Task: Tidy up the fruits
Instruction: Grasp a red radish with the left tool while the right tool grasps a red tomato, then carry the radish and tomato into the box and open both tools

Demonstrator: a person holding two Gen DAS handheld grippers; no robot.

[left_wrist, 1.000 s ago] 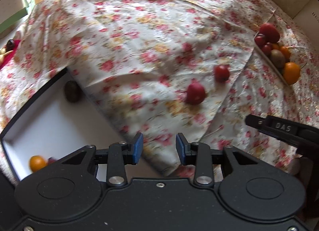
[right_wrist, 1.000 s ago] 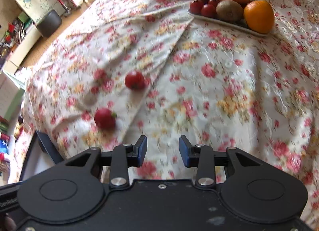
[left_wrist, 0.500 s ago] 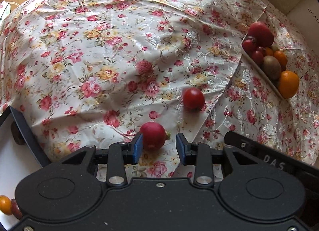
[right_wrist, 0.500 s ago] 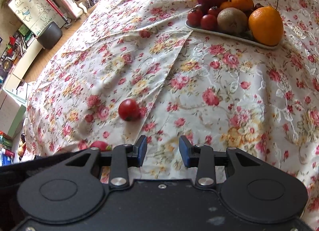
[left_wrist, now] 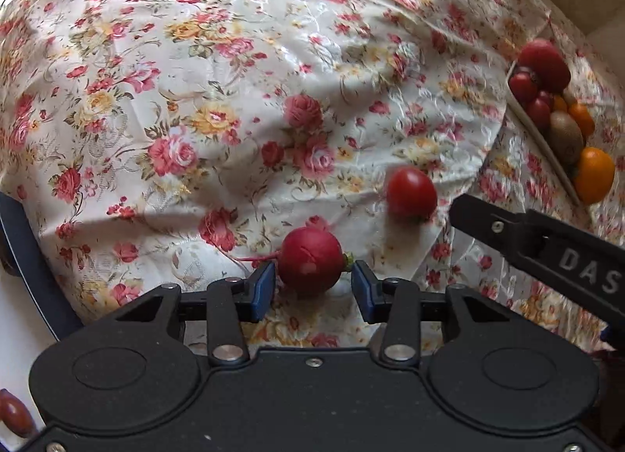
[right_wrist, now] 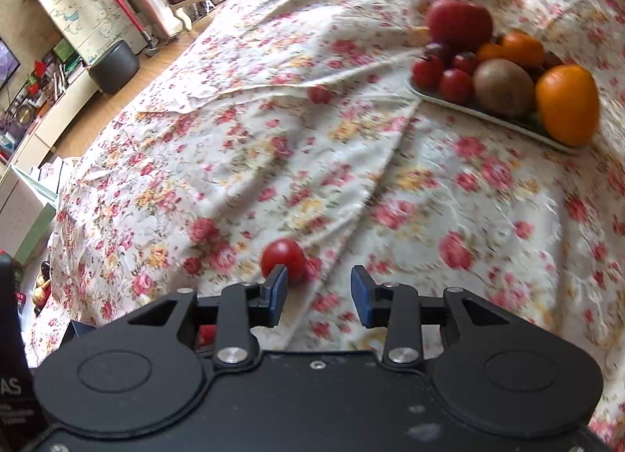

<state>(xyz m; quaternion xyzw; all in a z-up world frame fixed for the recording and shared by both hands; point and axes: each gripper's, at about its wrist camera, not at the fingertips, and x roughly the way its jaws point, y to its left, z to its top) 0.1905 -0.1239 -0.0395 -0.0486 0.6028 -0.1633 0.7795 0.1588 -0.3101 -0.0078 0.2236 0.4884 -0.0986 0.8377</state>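
Note:
A red radish [left_wrist: 310, 259] lies on the floral cloth between the open jaws of my left gripper [left_wrist: 312, 288], with a small gap on each side. A red cherry tomato [left_wrist: 411, 193] lies just beyond it to the right; in the right wrist view the tomato [right_wrist: 283, 258] sits just ahead of the left finger of my open, empty right gripper [right_wrist: 319, 292]. A white tray [right_wrist: 488, 114] at the far right holds a big tomato, small tomatoes, a kiwi and oranges. It also shows in the left wrist view [left_wrist: 541, 139].
A dark-rimmed white box [left_wrist: 23, 256] sits at the left edge, with a small red fruit [left_wrist: 13, 413] inside. The right gripper's body [left_wrist: 547, 249] reaches in at the right of the left wrist view. Room furniture lies beyond the table's far left.
My left gripper has moved forward so the radish now sits between its jaws. My right gripper has moved forward toward the cherry tomato, which is now just ahead of its left finger.

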